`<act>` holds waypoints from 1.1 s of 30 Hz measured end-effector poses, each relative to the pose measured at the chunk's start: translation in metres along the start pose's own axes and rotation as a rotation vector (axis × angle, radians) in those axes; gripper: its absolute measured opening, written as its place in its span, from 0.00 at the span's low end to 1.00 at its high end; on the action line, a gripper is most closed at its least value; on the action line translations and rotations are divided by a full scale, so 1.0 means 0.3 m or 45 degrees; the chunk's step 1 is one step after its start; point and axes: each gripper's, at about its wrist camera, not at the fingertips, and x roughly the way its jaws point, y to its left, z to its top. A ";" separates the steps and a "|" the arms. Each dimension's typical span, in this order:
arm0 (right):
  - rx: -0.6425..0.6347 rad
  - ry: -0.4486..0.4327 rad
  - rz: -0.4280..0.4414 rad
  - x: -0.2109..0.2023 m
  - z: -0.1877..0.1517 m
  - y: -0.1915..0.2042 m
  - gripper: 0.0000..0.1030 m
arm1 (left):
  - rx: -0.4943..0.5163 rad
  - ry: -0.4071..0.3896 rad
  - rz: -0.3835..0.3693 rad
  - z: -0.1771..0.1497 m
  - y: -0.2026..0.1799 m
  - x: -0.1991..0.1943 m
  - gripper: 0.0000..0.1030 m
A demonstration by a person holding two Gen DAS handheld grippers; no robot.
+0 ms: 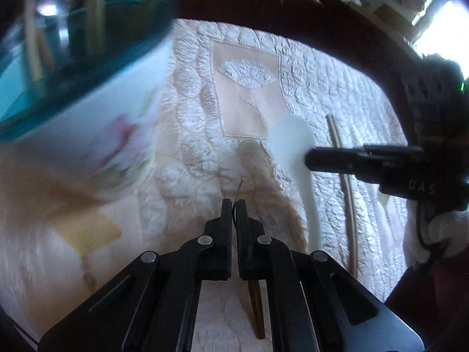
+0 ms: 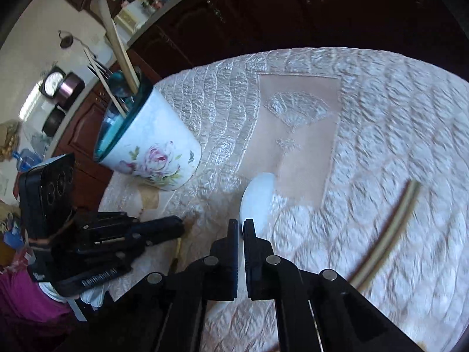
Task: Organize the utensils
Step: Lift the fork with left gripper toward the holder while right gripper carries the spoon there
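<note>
A white floral cup with a teal rim (image 2: 152, 149) stands on the quilted cloth and holds several wooden utensils; it fills the upper left of the left wrist view (image 1: 88, 117). My left gripper (image 1: 234, 205) is shut on a thin brown chopstick (image 1: 256, 308) that runs under its fingers, close to the right of the cup. My right gripper (image 2: 242, 226) is shut on a white plastic spoon (image 2: 258, 196), whose bowl points away from me. The spoon also shows in the left wrist view (image 1: 290, 140), held by the right gripper (image 1: 310, 160). A pale chopstick (image 1: 346, 182) lies on the cloth; it also shows in the right wrist view (image 2: 390, 228).
The quilted white cloth (image 2: 381, 117) with a beige fan panel (image 2: 299, 129) covers the table. Dark wooden cabinets (image 2: 263, 14) stand behind it. The left gripper's body (image 2: 102, 243) sits to the left of my right gripper.
</note>
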 end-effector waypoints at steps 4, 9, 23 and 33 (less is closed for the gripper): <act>0.039 -0.065 0.016 -0.059 -0.030 0.000 0.02 | -0.031 -0.072 -0.020 -0.027 0.011 -0.106 0.01; 0.048 -0.097 -0.073 -0.069 -0.027 0.007 0.02 | -0.053 -0.166 -0.021 -0.031 0.032 -0.229 0.01; 0.198 -0.024 -0.066 0.162 0.046 -0.061 0.13 | -0.125 -0.225 -0.010 -0.088 0.104 -0.336 0.01; 0.086 -0.084 -0.037 0.000 0.011 0.039 0.03 | -0.140 -0.276 -0.046 -0.095 0.142 -0.422 0.01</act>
